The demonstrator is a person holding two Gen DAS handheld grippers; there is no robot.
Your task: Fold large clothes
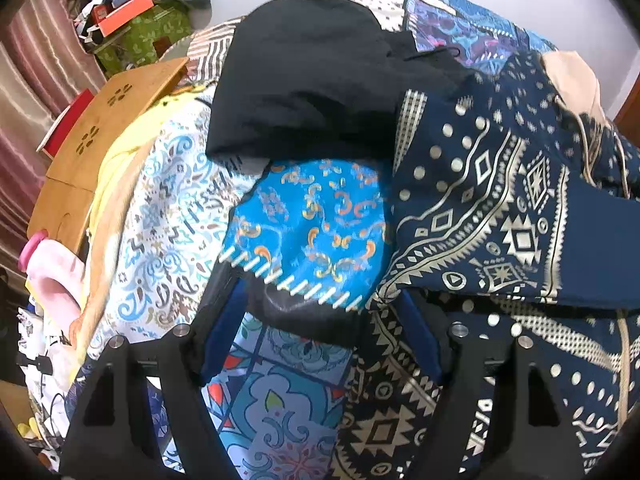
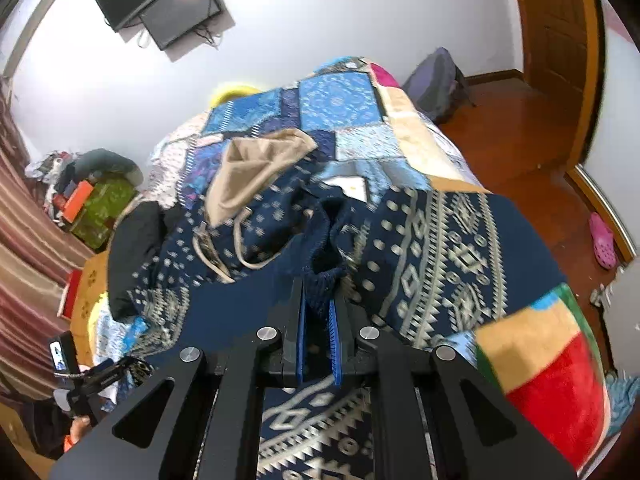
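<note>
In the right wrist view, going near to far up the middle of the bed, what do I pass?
right gripper shut on the navy patterned hoodie → its beige hood → blue patchwork quilt → white wall

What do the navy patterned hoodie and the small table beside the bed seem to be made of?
Navy patterned hoodie: soft knitted fabric, matte, it seems; the ribbed cuff in the right claw shows a knit weave, and the cloth drapes in folds.
Small table: probably bamboo or light wood, smooth finish; warm even colour with cut-out flower holes.
</note>
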